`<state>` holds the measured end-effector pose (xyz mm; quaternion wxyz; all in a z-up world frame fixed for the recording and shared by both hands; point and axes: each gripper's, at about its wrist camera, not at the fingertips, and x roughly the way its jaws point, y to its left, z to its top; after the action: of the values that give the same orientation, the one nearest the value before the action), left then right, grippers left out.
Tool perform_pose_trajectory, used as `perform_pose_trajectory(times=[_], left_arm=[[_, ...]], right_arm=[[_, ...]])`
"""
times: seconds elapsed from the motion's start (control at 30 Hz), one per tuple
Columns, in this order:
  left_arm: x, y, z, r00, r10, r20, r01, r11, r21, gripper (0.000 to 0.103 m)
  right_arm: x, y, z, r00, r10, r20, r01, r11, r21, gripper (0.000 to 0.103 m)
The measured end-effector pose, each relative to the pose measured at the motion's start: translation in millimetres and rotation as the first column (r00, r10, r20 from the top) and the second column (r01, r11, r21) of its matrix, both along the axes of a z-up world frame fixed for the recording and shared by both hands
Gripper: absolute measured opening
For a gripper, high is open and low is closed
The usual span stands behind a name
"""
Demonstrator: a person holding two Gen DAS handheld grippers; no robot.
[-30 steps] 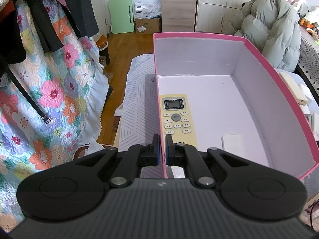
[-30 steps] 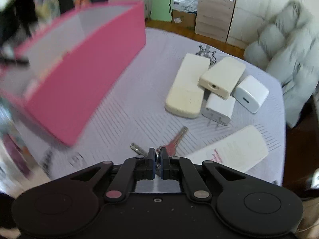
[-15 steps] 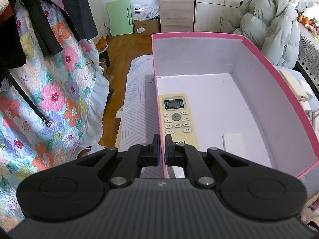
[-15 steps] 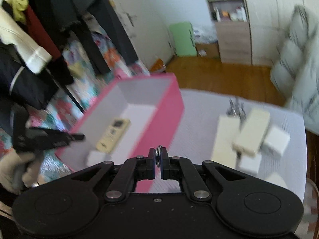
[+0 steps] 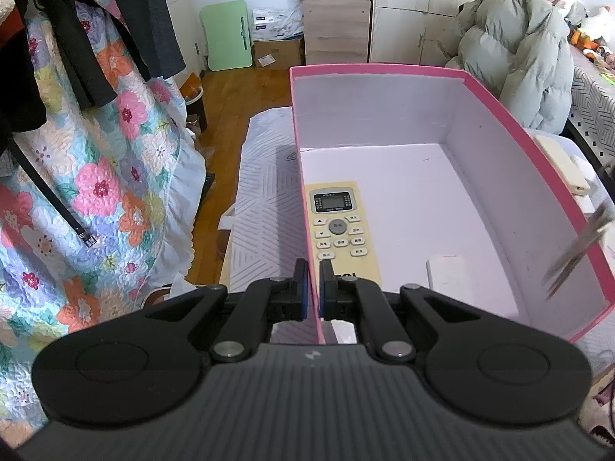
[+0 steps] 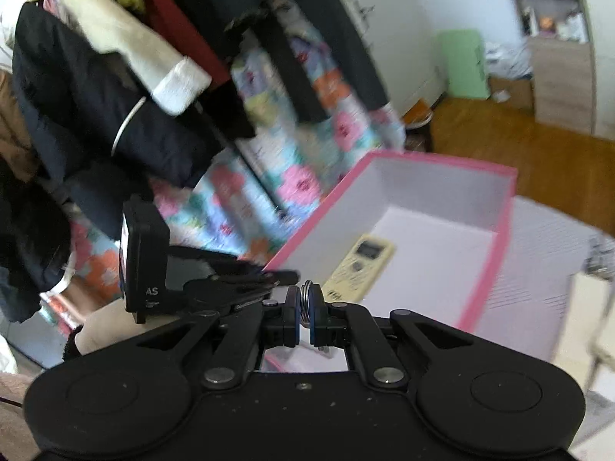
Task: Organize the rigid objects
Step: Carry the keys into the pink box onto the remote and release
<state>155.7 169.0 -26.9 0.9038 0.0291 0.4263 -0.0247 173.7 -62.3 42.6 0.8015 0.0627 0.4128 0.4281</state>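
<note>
My left gripper (image 5: 313,288) is shut on the near left wall of the pink box (image 5: 511,115). Inside the box lie a yellow remote (image 5: 338,226) along the left wall and a small white block (image 5: 446,272) near the front. My right gripper (image 6: 305,307) is shut on a metal key ring (image 6: 305,299), held above the near end of the pink box (image 6: 496,253). Blurred keys (image 5: 576,249) hang over the box's right wall in the left wrist view. The yellow remote (image 6: 361,265) also shows in the right wrist view, as does the left gripper (image 6: 276,276) at the box corner.
A floral quilt (image 5: 96,192) and dark hanging clothes (image 5: 57,38) stand left of the table. A cream block (image 5: 561,169) lies on the grey patterned cloth (image 5: 265,207) beyond the box's right wall. A grey puffer coat (image 5: 515,53) is at the back right.
My right gripper lifted the key ring off the cloth and carried it up and left over the pink box. The keys now dangle into the left wrist view. The left gripper kept still.
</note>
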Motion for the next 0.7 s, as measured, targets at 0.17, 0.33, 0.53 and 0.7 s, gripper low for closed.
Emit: perform_pose_trajectory(times=[0.17, 0.33, 0.53, 0.7], left_arm=[[1.0, 0.2, 0.3, 1.0, -0.004, -0.004, 0.004, 1.0, 0.001, 0.005], [1.2, 2.5, -0.2, 1.0, -0.001, -0.004, 0.001, 1.0, -0.009, 0.005], [0.6, 2.2, 0.0, 1.0, -0.002, -0.001, 0.002, 1.0, -0.003, 0.005], [2.4, -0.8, -0.6, 1.0, -0.005, -0.001, 0.005, 1.0, 0.017, 0.005]], right_arm=[[13.6, 34.5, -26.3, 0.996, 0.051, -0.077, -0.052, 0.999, -0.008, 0.006], [37.6, 64.8, -55.9, 0.981, 0.074, -0.178, -0.085, 0.995, -0.05, 0.007], [43.5, 66.8, -68.5, 0.975, 0.024, -0.219, -0.038, 0.997, -0.06, 0.013], [36.7, 35.3, -52.5, 0.982, -0.029, -0.187, 0.025, 0.999, -0.027, 0.017]])
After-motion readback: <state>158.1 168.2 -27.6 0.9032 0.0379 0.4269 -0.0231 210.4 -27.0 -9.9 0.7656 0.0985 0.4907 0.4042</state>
